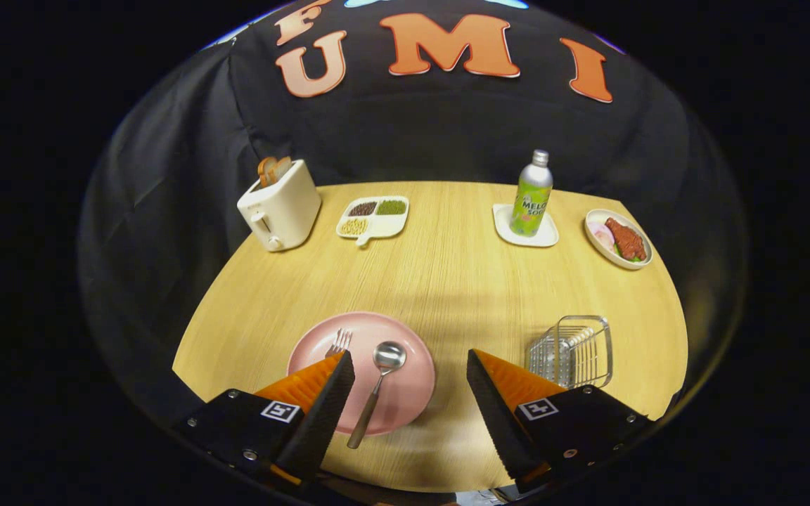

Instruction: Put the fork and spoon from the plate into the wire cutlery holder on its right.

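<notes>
The gripper hovers with jaws wide and empty over the pink plate; the spoon lies between them, the fork beside 1 finger. Risk: that finger could clip the fork. The wire cutlery holder waits right.

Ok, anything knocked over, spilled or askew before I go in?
Nothing stands out. Fork and spoon lie on the pink plate, wire cutlery holder upright, gripper open above the spoon.
</notes>
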